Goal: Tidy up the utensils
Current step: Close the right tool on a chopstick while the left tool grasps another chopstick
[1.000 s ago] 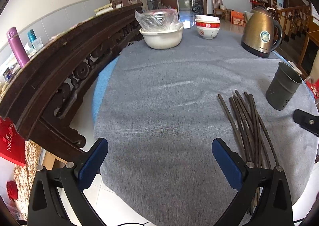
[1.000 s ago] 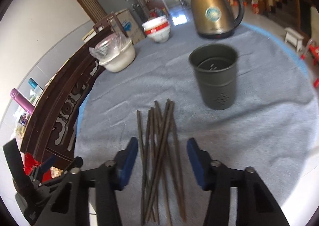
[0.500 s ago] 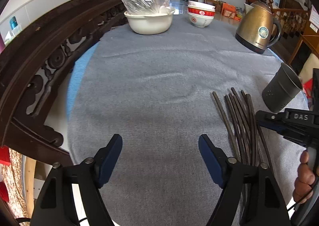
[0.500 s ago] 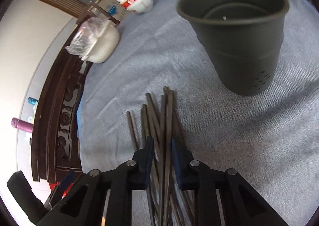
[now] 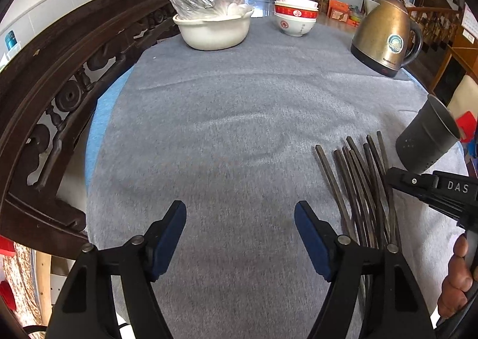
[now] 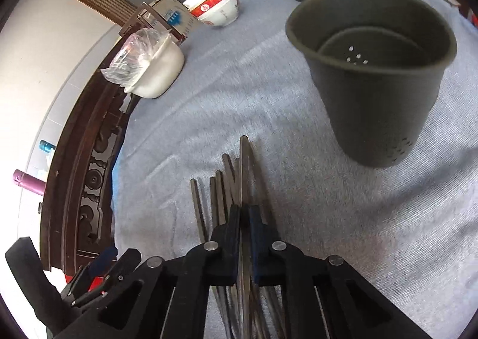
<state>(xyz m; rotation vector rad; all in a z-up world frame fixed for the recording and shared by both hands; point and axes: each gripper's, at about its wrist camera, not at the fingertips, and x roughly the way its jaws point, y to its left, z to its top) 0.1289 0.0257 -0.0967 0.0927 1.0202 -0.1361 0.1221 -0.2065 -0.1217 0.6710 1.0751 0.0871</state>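
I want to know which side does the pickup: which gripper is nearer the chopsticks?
Right. The right gripper is shut on a chopstick in the chopsticks pile; the left gripper hangs open over bare cloth beside them.

Chopsticks [image 5: 363, 186]: about eight. Holder cup [image 6: 376, 82]: one. Kettle [image 5: 385, 37]: one. Stacked bowls [image 5: 295, 17]: three. Basin [image 5: 215, 29]: one.

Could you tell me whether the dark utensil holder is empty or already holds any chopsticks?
Empty. The right wrist view looks into the utensil holder and shows only its bare perforated bottom; the chopsticks lie on the grey tablecloth beside it.
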